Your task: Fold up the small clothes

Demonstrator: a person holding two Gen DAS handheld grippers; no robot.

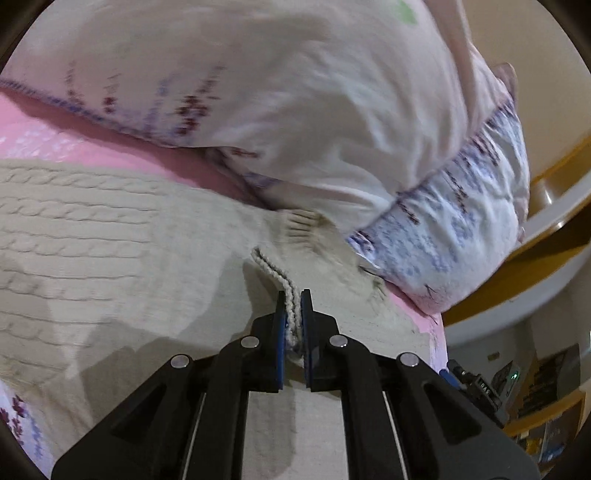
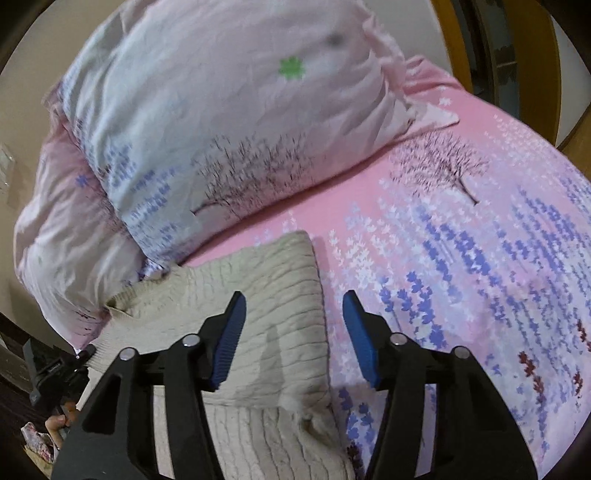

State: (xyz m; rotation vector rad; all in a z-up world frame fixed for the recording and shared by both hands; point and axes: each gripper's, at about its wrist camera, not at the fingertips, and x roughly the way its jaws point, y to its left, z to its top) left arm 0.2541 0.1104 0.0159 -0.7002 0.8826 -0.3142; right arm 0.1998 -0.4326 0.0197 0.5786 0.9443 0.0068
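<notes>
Mid-fold on the bed (image 2: 424, 206): a cream cable-knit sweater (image 2: 266, 295) lies near the bed's left edge, just below the pillows (image 2: 229, 110), one side already turned over itself. The left hand-held gripper (image 1: 294, 299) pinches a knit edge; the right hand-held gripper (image 2: 293, 306) hovers wide above, holding nothing. Further folds appear to remain.

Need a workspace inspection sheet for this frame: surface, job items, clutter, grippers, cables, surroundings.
Surface: pink floral bedsheet.
Job's things: cream cable-knit sweater, partly folded, lying on the sheet, touching the pillows.
Clutter: two stacked floral pillows.
Grippers: left gripper shut on the sweater's ribbed edge; right gripper open above the sweater's right edge.
Cables: nothing seen.
Surroundings: wooden trim, shelving, blurred.
</notes>
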